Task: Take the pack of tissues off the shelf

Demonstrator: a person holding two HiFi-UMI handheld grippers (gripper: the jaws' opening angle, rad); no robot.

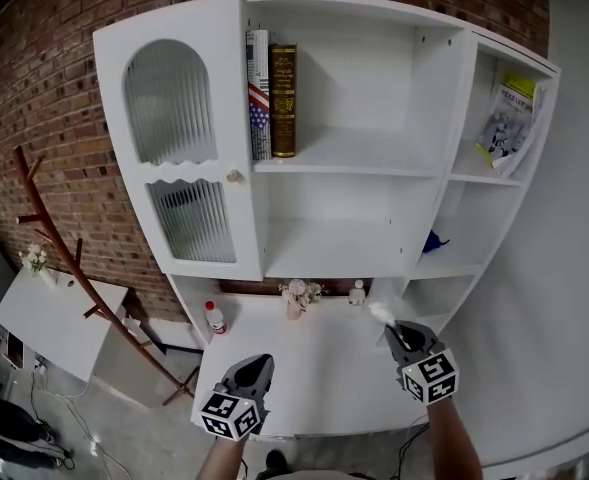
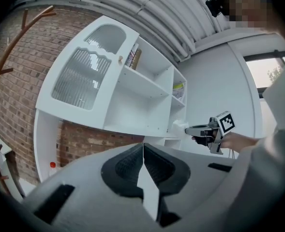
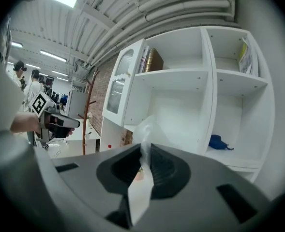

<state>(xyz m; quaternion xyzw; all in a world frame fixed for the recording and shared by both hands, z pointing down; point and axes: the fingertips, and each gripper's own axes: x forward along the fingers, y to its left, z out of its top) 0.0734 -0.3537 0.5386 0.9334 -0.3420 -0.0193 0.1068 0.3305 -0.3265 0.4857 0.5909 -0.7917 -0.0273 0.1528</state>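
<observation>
While your right gripper (image 1: 391, 332) clenches the pack of tissues (image 1: 379, 313), your left gripper (image 1: 258, 364) is closed on nothing. Gold lettering on the brown book (image 1: 283, 98) is unreadable.

Two books (image 1: 272, 96) stand upright, a blue thing (image 1: 434, 240) lies lower right, a red-capped bottle (image 1: 215, 317) and flowers (image 1: 297, 296) stand on the bench (image 1: 314, 368).

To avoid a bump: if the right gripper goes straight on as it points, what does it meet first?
Probably the back wall of the white cabinet, in its open middle shelf; depth is unclear.
</observation>
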